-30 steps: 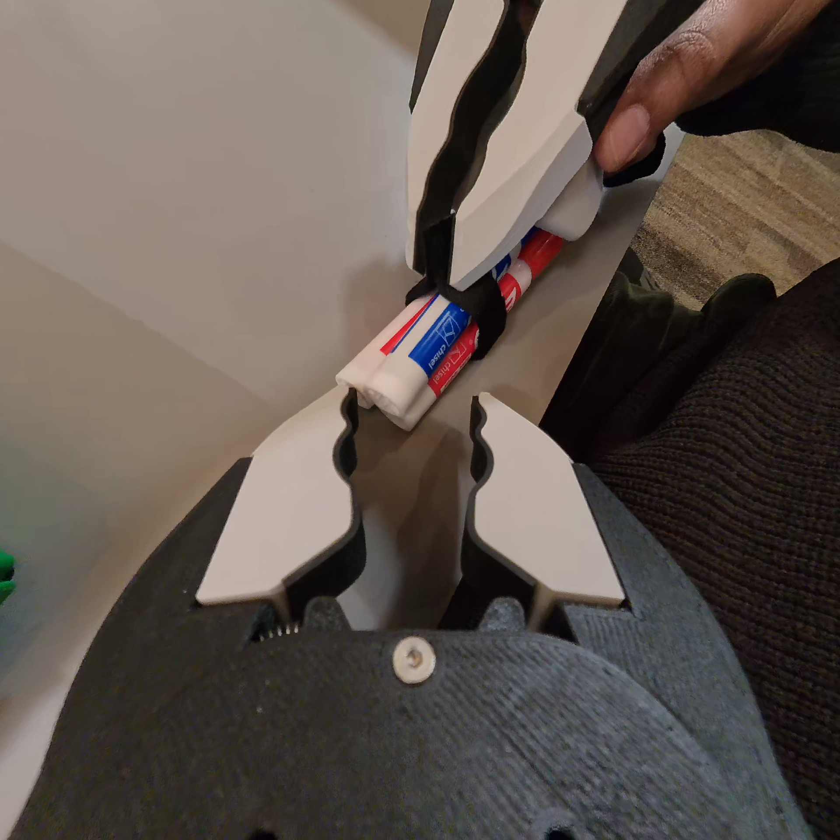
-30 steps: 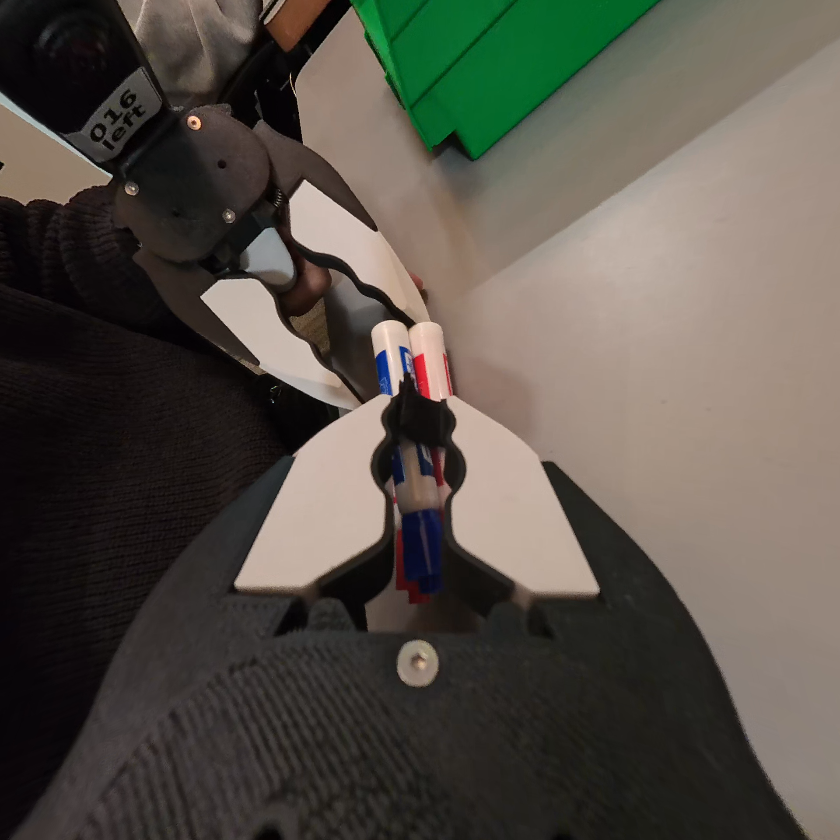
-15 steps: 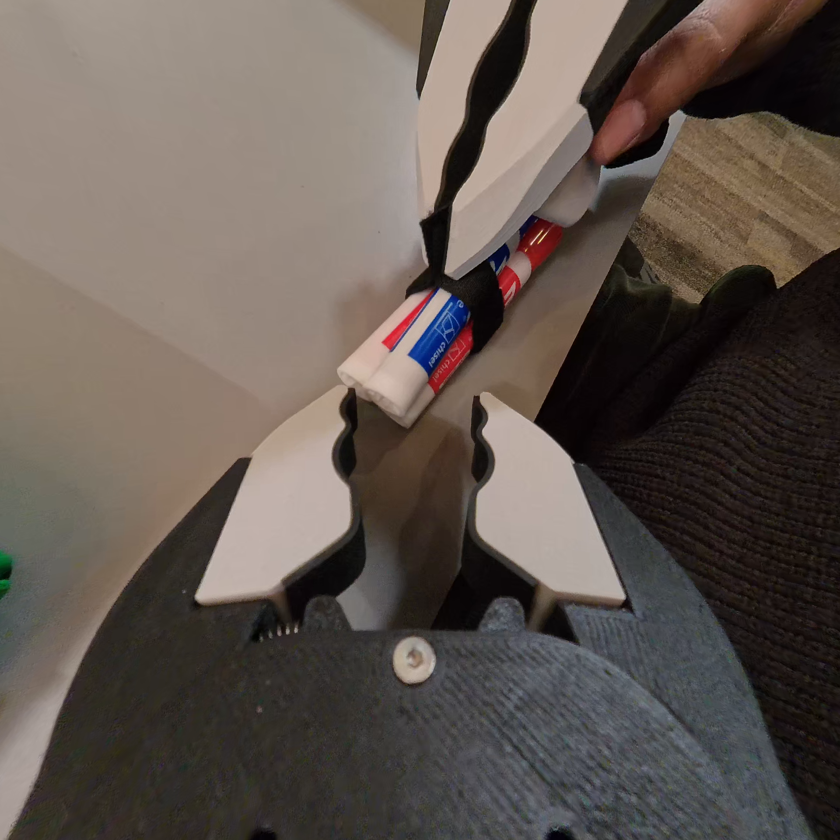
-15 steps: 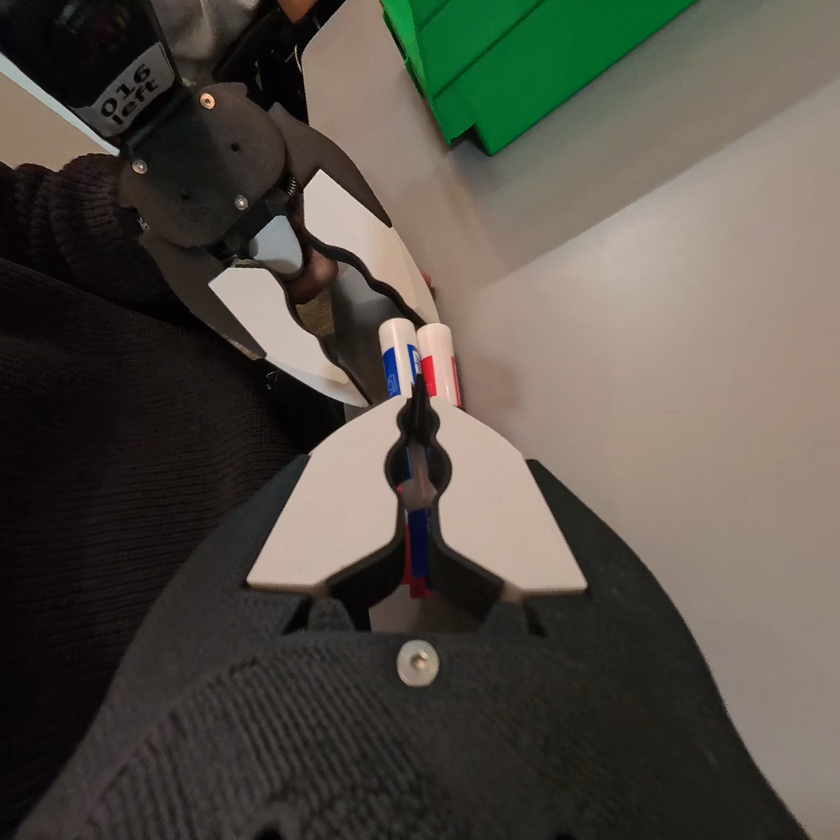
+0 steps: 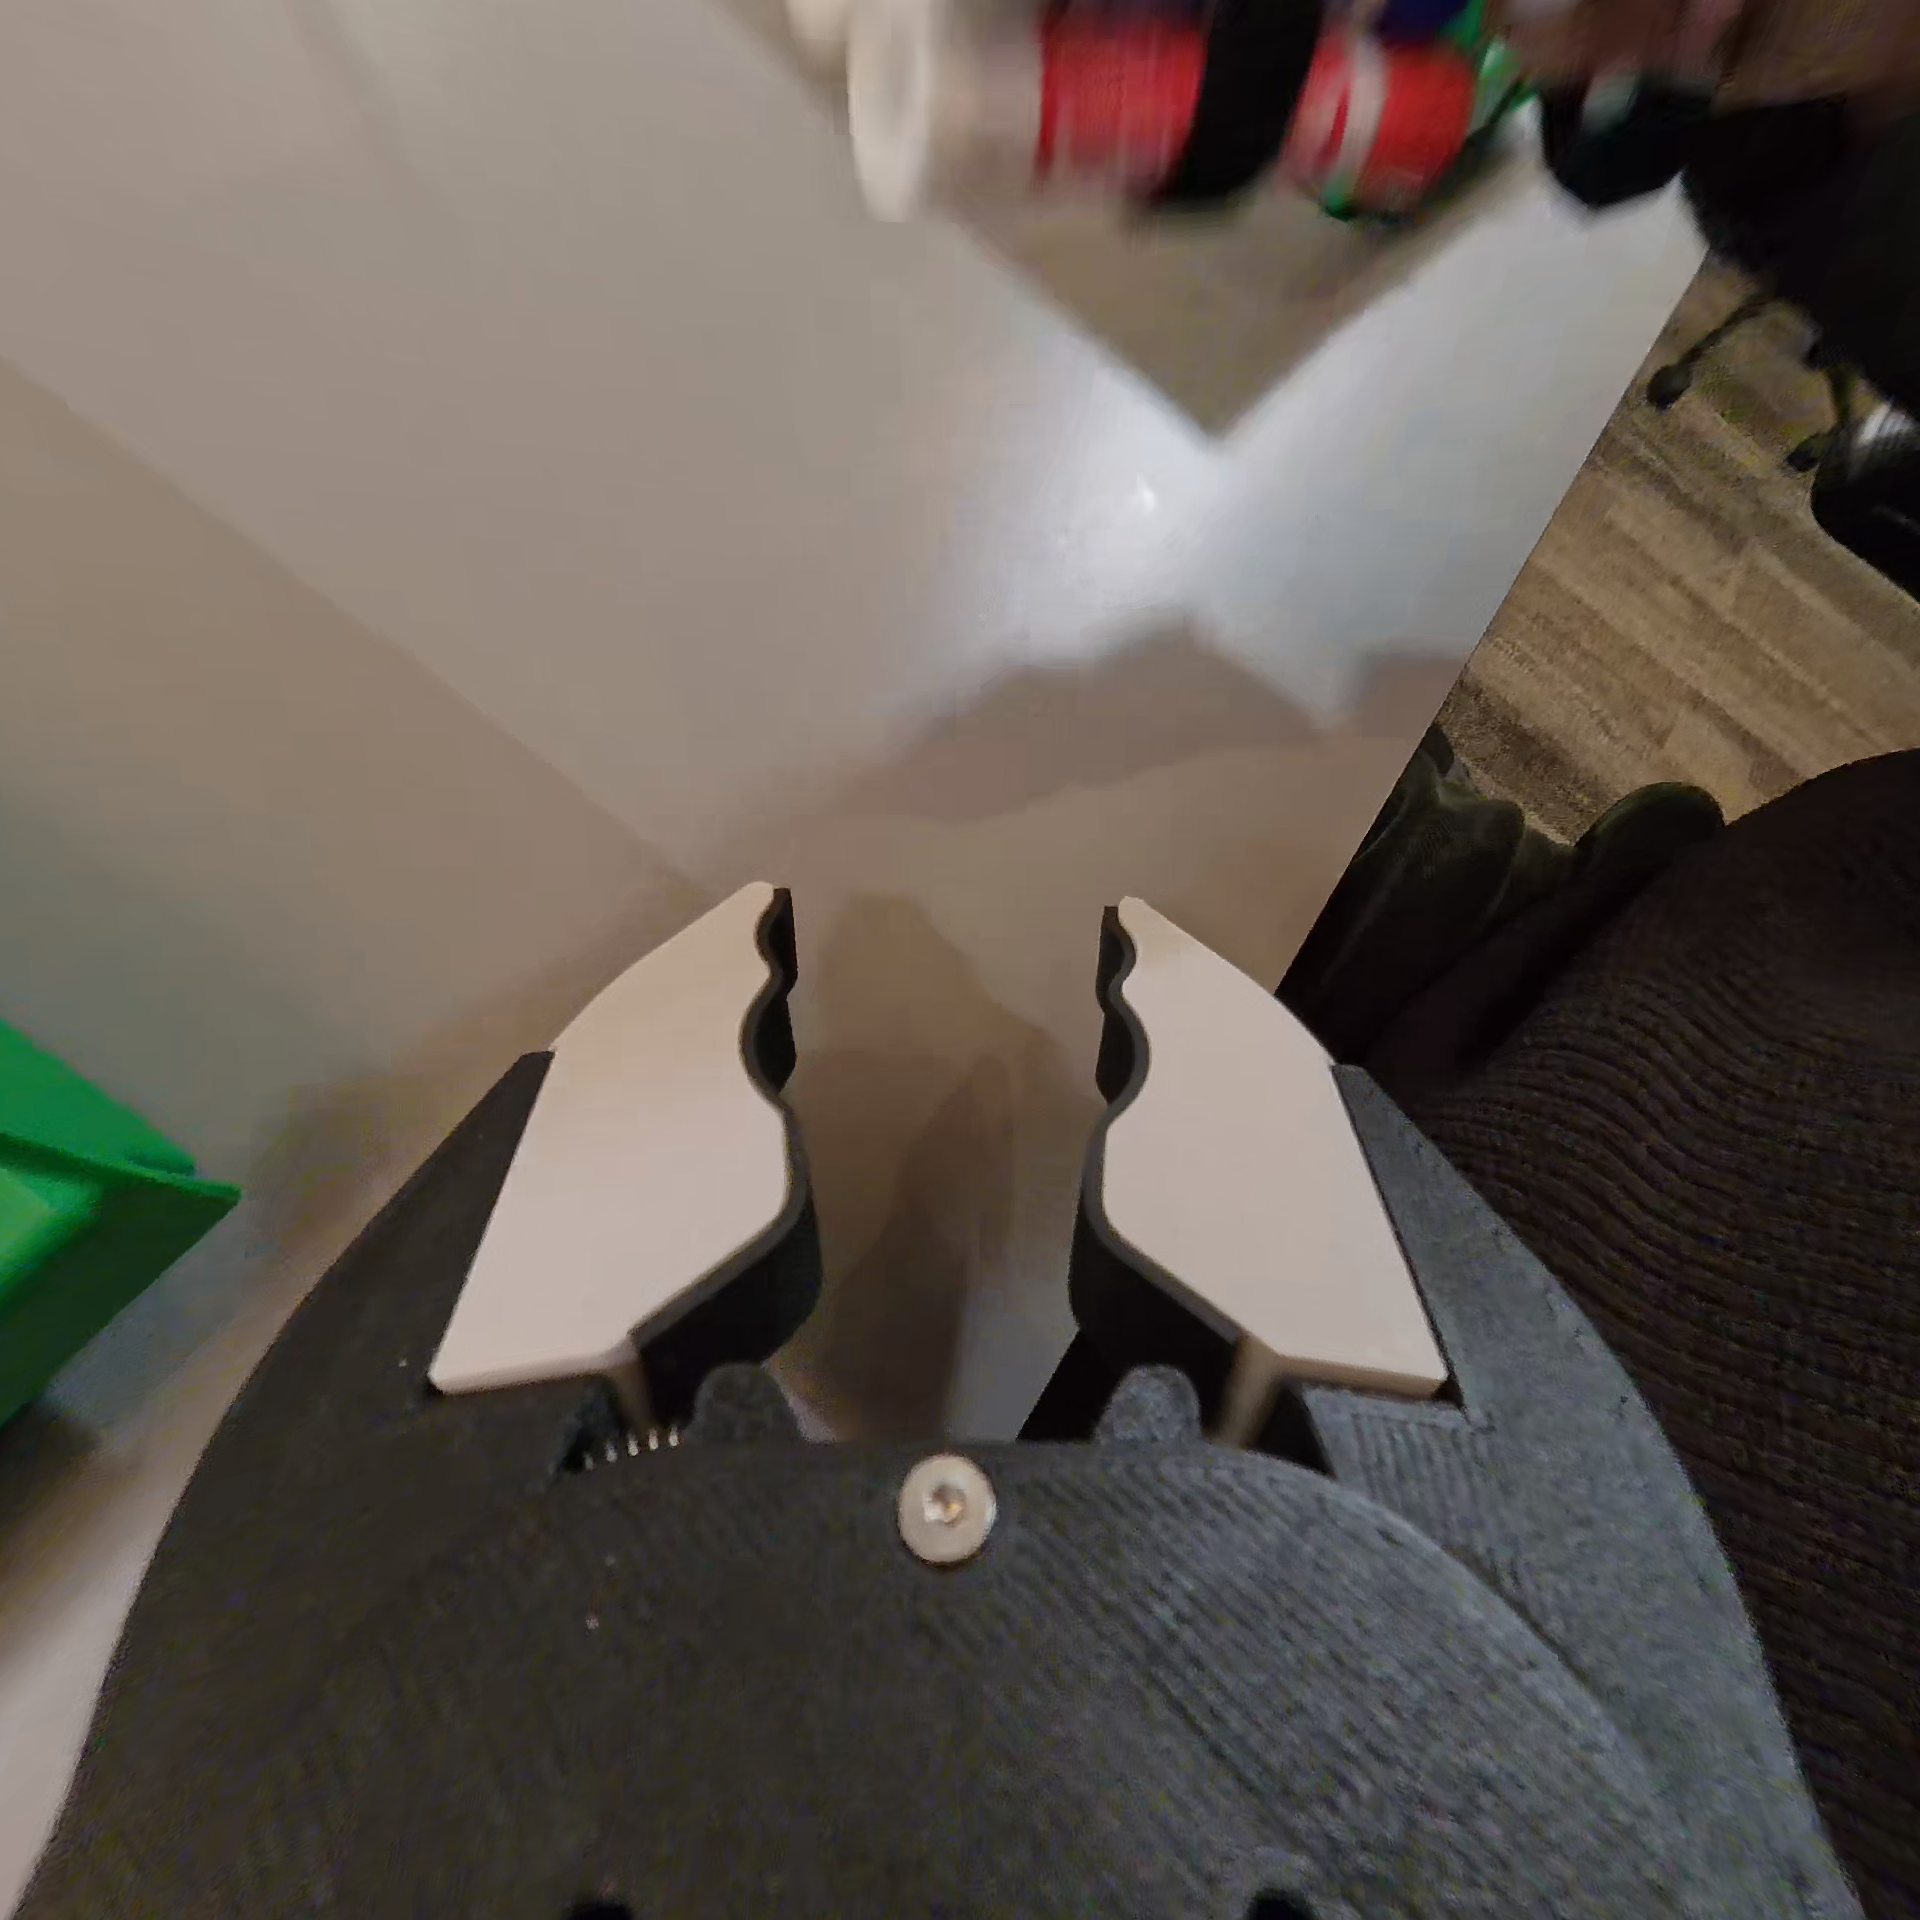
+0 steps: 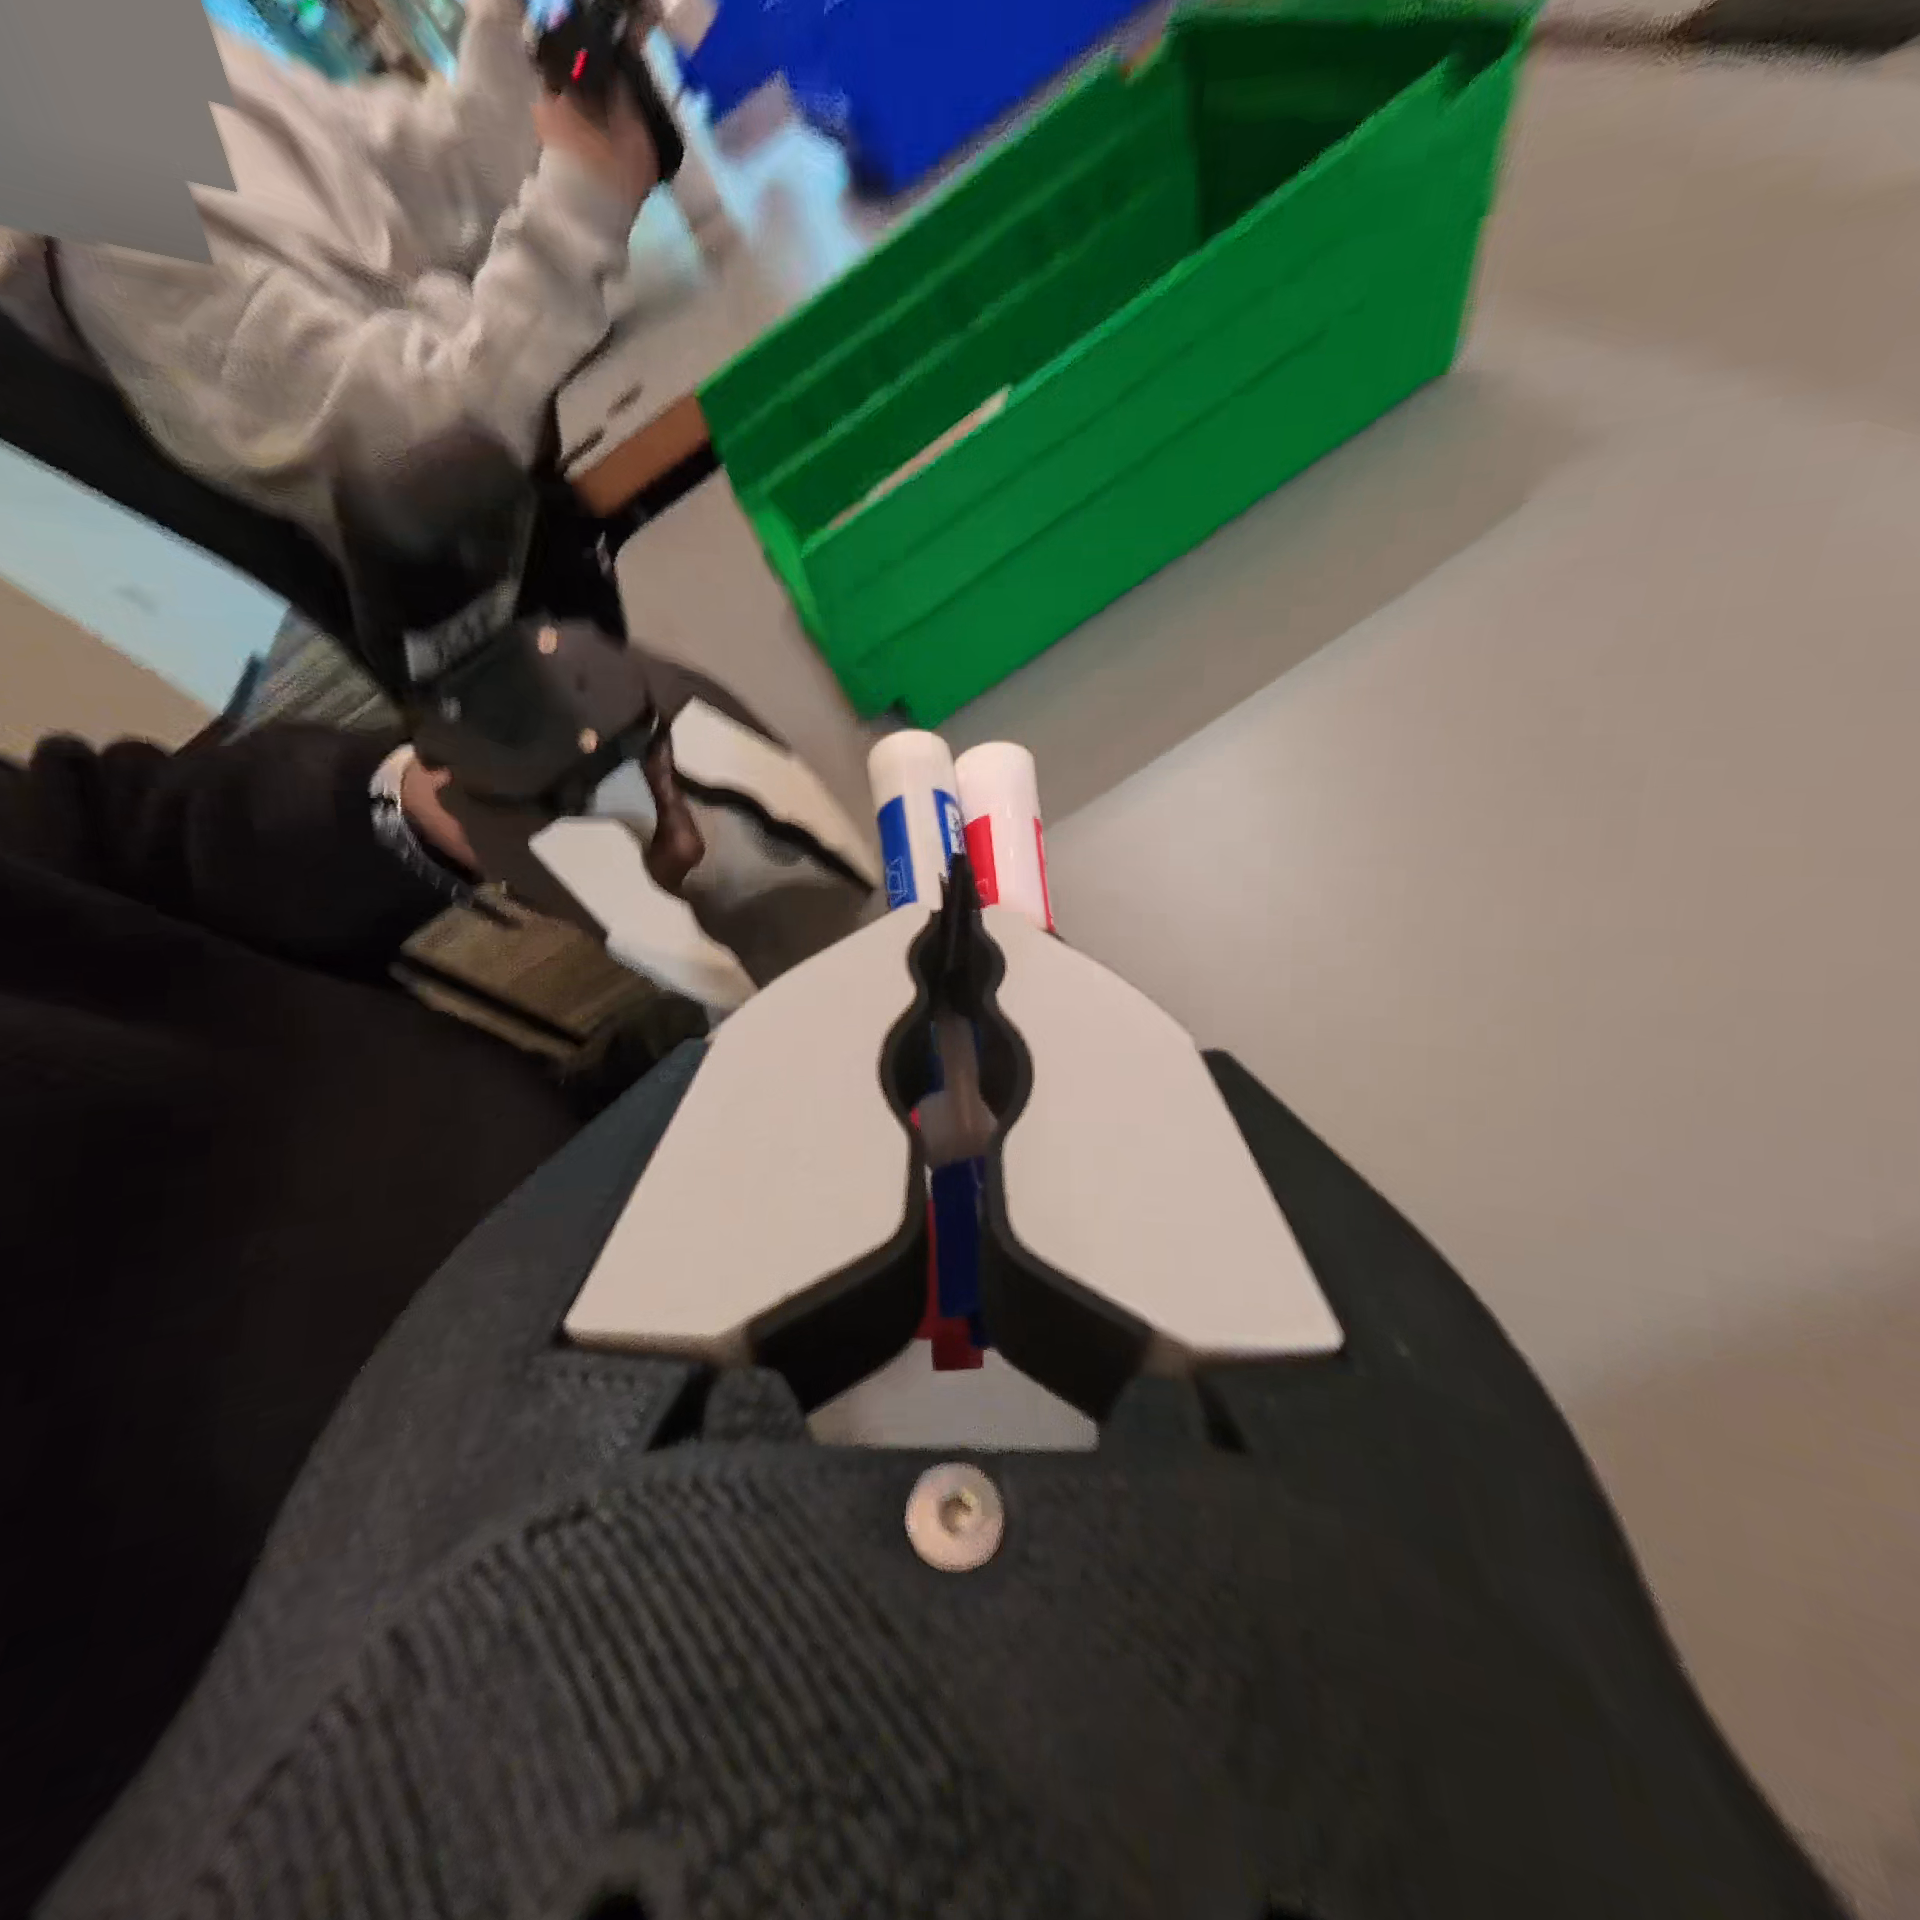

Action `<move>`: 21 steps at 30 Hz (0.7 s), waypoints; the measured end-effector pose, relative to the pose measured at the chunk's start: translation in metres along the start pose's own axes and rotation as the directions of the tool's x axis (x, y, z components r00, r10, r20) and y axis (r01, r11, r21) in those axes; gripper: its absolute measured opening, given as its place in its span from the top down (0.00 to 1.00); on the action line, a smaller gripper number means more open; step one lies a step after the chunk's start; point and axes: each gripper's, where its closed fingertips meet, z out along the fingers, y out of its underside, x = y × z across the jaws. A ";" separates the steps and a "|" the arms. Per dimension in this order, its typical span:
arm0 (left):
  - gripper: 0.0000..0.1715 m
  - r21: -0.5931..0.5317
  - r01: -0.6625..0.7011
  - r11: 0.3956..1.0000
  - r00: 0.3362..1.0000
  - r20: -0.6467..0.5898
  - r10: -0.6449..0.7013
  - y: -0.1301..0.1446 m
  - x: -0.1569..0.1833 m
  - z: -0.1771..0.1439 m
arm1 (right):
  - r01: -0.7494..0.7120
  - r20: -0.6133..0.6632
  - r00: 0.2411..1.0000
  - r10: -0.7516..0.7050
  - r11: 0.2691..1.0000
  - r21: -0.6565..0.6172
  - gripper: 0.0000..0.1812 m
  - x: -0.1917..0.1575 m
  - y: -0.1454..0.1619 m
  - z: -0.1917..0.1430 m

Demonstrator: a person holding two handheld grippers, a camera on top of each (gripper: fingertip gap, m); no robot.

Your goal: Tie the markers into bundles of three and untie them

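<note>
A pale grey table (image 6: 1558, 727) fills the ground ahead of the gripper. Grey wood-look floor (image 5: 1662, 582) lies past the table edge to the right, with a chair base (image 5: 1766, 343) on it. Far ahead left sits a person (image 6: 343, 312) in a light top.

Green bin (image 6: 1091, 416) far on the grey table (image 6: 1507, 935), a flat pale item inside. Person in a light sweater (image 6: 343, 301) far left. Wood-look floor (image 5: 1662, 582) right.

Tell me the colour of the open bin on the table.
Green; the bin shows best in the right wrist view.
</note>
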 end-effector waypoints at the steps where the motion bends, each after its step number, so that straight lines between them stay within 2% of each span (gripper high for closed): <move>1: 0.67 -0.001 -0.007 1.000 1.000 0.001 0.007 0.000 0.001 0.000 | 0.008 -0.048 0.999 -0.006 0.999 0.033 0.98 0.007 -0.015 -0.017; 4: 0.66 -0.004 -0.020 1.000 1.000 0.010 0.020 0.000 0.001 0.001 | 0.042 -0.262 0.965 -0.007 0.991 0.130 0.98 0.040 -0.053 -0.083; 7: 0.62 -0.010 -0.014 1.000 1.000 0.017 0.014 0.001 -0.001 0.002 | 0.073 -0.511 0.858 0.049 0.974 0.216 0.98 0.086 -0.073 -0.160; 10: 0.62 0.000 -0.009 1.000 1.000 0.016 0.009 0.000 -0.001 0.000 | 0.058 -0.710 0.691 0.140 0.967 0.247 0.98 0.141 -0.062 -0.230; 12: 0.62 0.003 -0.008 1.000 1.000 0.010 0.008 -0.001 0.000 0.000 | 0.011 -0.800 0.567 0.195 0.970 0.244 0.98 0.182 -0.041 -0.264; 15: 0.62 -0.009 -0.014 1.000 1.000 0.006 0.014 0.001 0.002 0.002 | -0.081 -0.824 0.469 0.318 0.945 0.318 0.98 0.234 -0.009 -0.281; 18: 0.62 -0.019 -0.027 0.999 1.000 0.010 0.027 0.002 0.003 0.003 | -0.156 -0.793 0.437 0.425 0.904 0.398 0.98 0.269 0.015 -0.273; 21: 0.62 -0.022 -0.030 0.999 0.999 0.014 0.030 0.002 0.003 0.004 | -0.175 -0.817 0.343 0.464 0.886 0.430 0.98 0.295 0.032 -0.270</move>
